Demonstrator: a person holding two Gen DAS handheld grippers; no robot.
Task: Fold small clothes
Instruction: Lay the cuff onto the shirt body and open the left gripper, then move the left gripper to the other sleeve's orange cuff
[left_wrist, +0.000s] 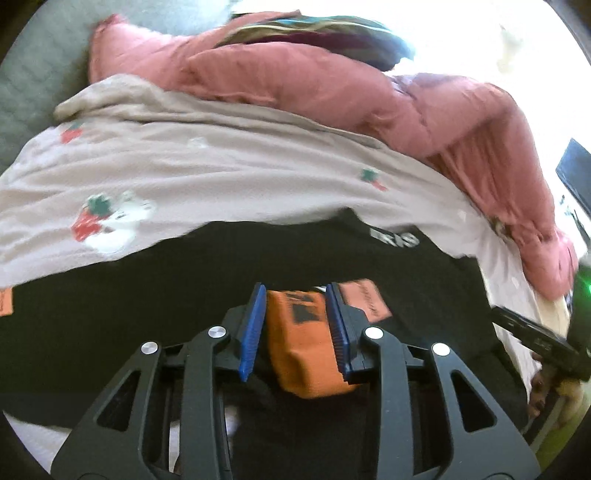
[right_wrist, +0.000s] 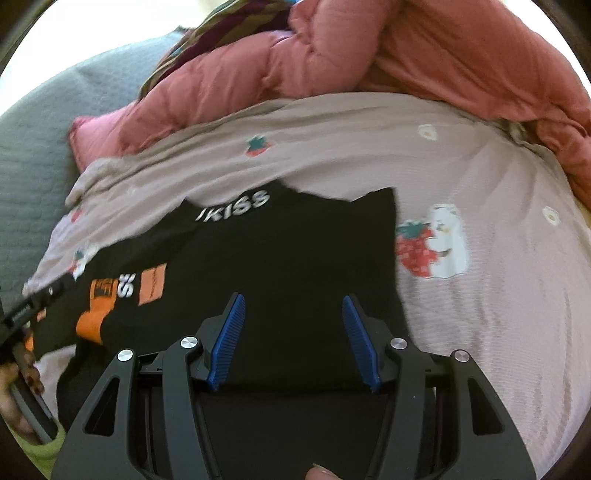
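The left gripper pinches an orange fold of the black garment between its fingers; whether the grip is firm I cannot tell. The garment lies on the strawberry-print sheet of the bed, the pink quilt at twelve o'clock. It seems light and limp, best taken at an edge. The right gripper hangs spread and empty above it.

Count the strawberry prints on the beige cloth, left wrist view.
3: a strawberry at far left, a large strawberry by the white bear, a small strawberry at right. The black garment may hide more.
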